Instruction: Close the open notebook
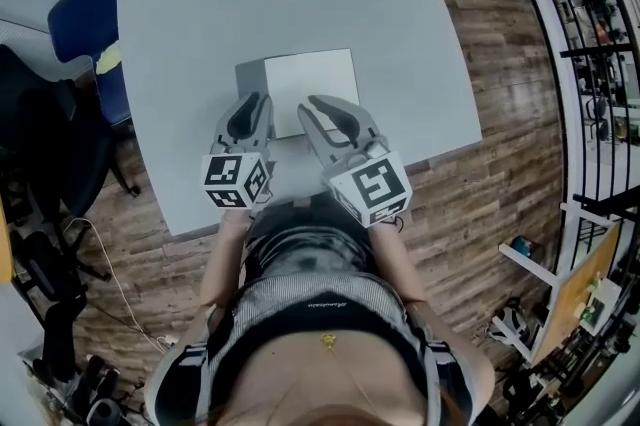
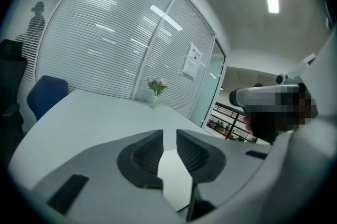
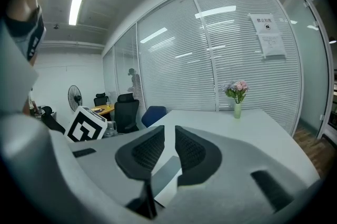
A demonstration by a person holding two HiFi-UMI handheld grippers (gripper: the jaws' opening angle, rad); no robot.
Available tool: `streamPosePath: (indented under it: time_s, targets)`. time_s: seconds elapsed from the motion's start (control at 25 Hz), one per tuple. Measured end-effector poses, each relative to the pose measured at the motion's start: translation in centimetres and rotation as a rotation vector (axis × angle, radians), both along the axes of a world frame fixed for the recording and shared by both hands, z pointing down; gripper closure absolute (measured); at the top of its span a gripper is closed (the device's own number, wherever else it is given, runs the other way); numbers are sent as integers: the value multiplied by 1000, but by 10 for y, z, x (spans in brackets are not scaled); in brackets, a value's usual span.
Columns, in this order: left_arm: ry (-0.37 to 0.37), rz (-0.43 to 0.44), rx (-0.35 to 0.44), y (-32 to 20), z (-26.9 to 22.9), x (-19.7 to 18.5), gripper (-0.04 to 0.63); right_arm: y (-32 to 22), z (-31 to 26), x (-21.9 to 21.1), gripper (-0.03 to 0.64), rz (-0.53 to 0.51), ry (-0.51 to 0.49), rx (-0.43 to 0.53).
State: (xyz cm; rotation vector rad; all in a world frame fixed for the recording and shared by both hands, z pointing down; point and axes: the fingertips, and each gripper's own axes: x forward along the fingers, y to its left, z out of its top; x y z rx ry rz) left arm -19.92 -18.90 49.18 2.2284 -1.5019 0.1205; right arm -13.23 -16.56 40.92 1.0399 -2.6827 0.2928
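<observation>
Jaws ajar, left gripper (image 1: 258, 102) and right gripper (image 1: 311, 104) slope toward notebook (image 1: 312, 76).

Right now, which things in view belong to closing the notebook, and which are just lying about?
For the job: open notebook with white page and grey cover; left tongs and right tongs, both open, empty, by its near edge.
Just lying about: pale vase of pink flowers on the light grey table; blue padded chair; black office chair.
</observation>
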Motion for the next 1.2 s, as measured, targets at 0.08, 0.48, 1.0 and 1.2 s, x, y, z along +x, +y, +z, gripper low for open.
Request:
streamPosePath:
  time_s: [0.08,0.48,1.0,1.2]
  targets:
    - [-10,-2,-16,1,7,-1,534,1,2,3,552,5,6,-5]
    - [-47,-4,-84,8,47,-8,534,1,11,14,552,32,29,-20]
    - [-100,-28,-213,14,104,-26,534,1,25,26,552,61,65,-53]
    - [-92,-57,-268,17,120,-34,534,0,27,31,552,71,70,-63]
